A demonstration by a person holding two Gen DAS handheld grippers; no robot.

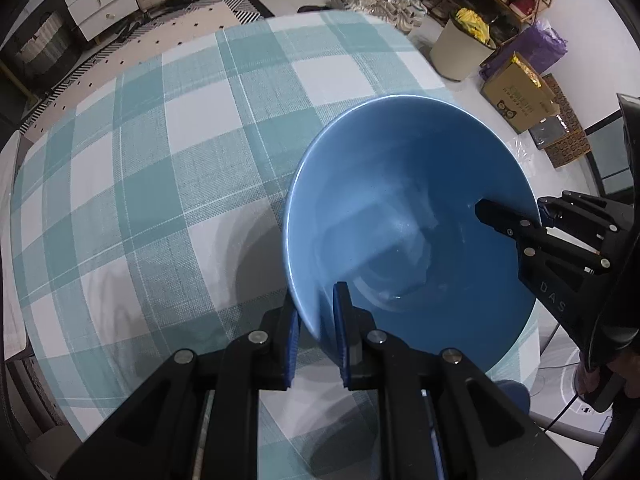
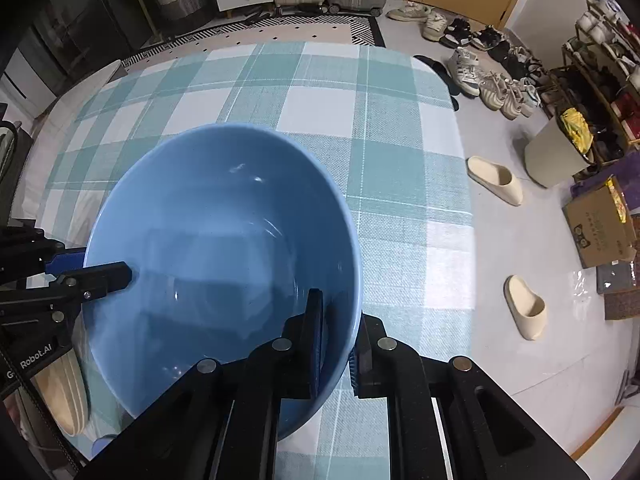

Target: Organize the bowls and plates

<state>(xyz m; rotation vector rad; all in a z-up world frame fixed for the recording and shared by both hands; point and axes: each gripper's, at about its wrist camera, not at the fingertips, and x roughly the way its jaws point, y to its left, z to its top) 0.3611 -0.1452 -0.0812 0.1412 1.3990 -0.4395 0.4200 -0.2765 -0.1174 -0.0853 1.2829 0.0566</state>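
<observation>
Bowl [image 1: 404, 216] blue, hanging over checked tablecloth [image 1: 132, 184], pinched on opposite rims: left gripper [image 1: 318, 340] clamped on its near wall, right gripper [image 2: 338, 354] clamped likewise. Bowl sits between both, neither hand nearer, so next move probably needs both together.

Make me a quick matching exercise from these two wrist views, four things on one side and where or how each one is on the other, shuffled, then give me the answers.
Column one:
1. large glossy blue ceramic bowl
2. left gripper
3. teal and white checked tablecloth
4. pair of cream slip-on slippers

Column two:
A. covers the table under everything
B. lies on the pale floor beside the table
C. clamped on the rim, opposite the right gripper
D. held at two sides of its rim, empty inside

Pairs: 1-D, 2-C, 3-A, 4-B
</observation>
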